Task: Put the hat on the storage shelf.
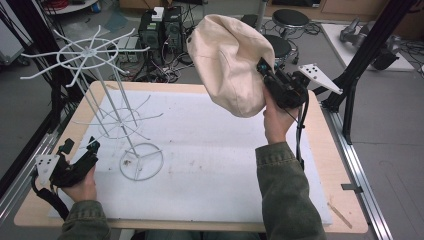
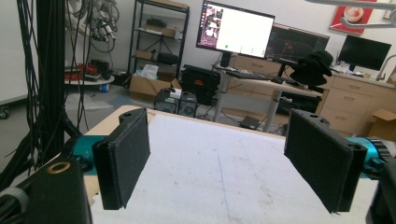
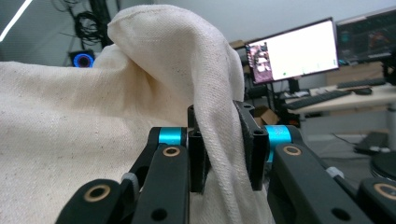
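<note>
Cream hat (image 1: 230,62) in right gripper (image 1: 264,70)

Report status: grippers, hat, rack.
Right gripper shut on cream hat, held above the table. Left gripper open, empty. White wire rack stands unobstructed.

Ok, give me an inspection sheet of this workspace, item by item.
Surface: wooden table under a white mat, with faint marks.
Job's things: cream cloth hat held up in the air; white wire rack standing upright on the mat's left side, its arms bare.
Clutter: nothing seen on the mat.
Grippers: right gripper shut on a fold of the hat; left gripper open, nothing between its jaws, low at the table's left edge.
Cables: black cable trailing from the right gripper along the sleeve.
Surroundings: monitor lit on a desk, shelves, stools, computers on the floor.
</note>
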